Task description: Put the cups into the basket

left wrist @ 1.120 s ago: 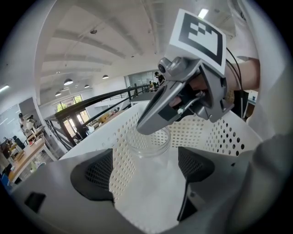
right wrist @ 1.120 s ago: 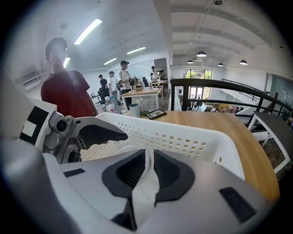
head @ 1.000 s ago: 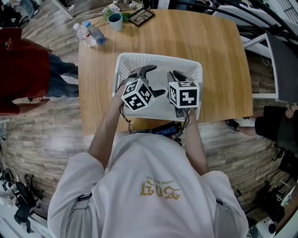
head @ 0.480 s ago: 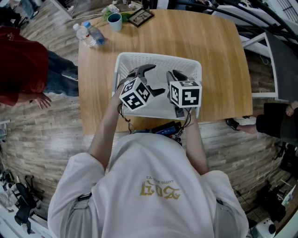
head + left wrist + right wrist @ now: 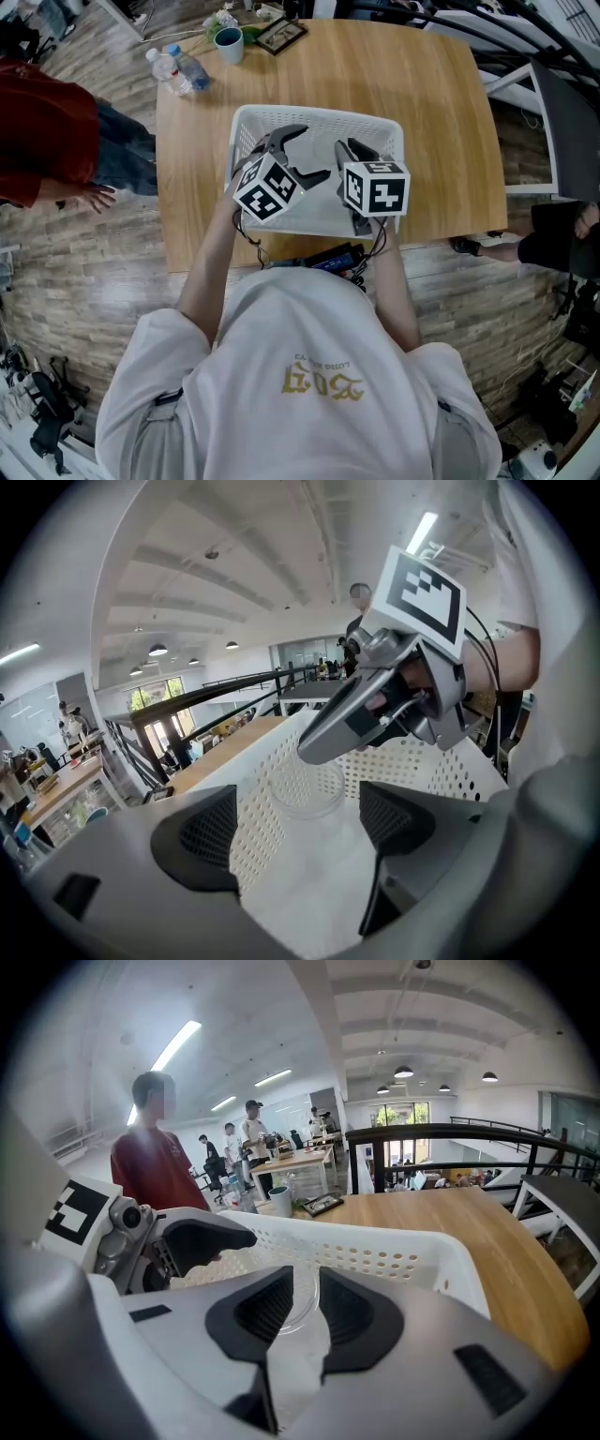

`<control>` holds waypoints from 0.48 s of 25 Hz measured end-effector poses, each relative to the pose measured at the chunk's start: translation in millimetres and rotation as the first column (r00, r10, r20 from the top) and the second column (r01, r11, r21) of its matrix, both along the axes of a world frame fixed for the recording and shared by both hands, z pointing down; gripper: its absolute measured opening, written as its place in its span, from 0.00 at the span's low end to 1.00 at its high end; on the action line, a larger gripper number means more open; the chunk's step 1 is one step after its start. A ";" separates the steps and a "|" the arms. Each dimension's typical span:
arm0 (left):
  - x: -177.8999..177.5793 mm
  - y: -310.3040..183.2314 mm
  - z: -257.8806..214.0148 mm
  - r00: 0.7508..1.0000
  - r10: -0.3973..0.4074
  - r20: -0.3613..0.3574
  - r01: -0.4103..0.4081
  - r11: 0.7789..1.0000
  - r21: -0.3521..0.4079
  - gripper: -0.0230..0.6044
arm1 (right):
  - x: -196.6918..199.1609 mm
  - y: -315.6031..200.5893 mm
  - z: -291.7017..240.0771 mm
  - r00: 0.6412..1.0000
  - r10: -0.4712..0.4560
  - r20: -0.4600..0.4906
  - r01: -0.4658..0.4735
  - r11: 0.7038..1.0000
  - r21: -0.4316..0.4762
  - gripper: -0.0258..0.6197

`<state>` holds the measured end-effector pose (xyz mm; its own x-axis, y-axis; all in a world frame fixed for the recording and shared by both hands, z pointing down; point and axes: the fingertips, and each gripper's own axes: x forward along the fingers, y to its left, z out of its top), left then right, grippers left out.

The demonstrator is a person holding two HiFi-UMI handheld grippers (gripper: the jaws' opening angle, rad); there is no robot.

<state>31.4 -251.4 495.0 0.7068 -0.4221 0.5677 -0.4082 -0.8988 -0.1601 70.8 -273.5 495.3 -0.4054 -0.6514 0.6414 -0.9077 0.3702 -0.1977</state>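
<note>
A white perforated basket (image 5: 319, 114) stands on the wooden table (image 5: 441, 112). A clear cup (image 5: 305, 789) sits upright inside it, near the far wall. My left gripper (image 5: 314, 152) hangs over the basket's left half, and its jaws stand wide and are closing. Nothing is between its pads, and the cup lies well beyond them. My right gripper (image 5: 349, 150) is over the basket's middle, its jaws a narrow gap apart. The clear cup's (image 5: 302, 1299) rim shows in that gap, but I cannot tell whether the pads press on it. A teal cup (image 5: 230, 42) stands at the table's far left corner.
Two plastic bottles (image 5: 178, 67) and a framed picture (image 5: 284, 35) lie near the teal cup. A person in red (image 5: 47, 131) stands on the floor left of the table. Railings and a bench run along the right side.
My left gripper has shifted slightly left and turned a little over the basket. The right gripper has stayed put. The person in red has moved at the left.
</note>
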 end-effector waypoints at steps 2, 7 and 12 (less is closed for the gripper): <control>-2.2 -3.7 -6.8 0.999 -0.027 -0.024 0.027 1.000 0.012 0.65 | 2.9 -0.3 -3.9 1.000 0.010 0.006 -0.010 1.000 0.013 0.16; -11.3 -14.2 -23.3 0.990 -0.107 -0.088 0.111 0.993 0.044 0.49 | 7.4 0.0 -13.4 0.999 0.038 0.014 -0.039 0.998 0.050 0.16; -14.2 -20.8 -28.9 0.965 -0.183 -0.188 0.184 0.983 -0.010 0.39 | 4.6 0.5 -19.1 0.999 0.032 0.023 -0.033 0.997 0.073 0.15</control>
<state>17.2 -272.2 466.0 0.7101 -0.5583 0.4290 -0.5894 -0.8046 -0.0714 75.4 -273.0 476.2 -0.3965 -0.7096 0.5825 -0.9153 0.3547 -0.1910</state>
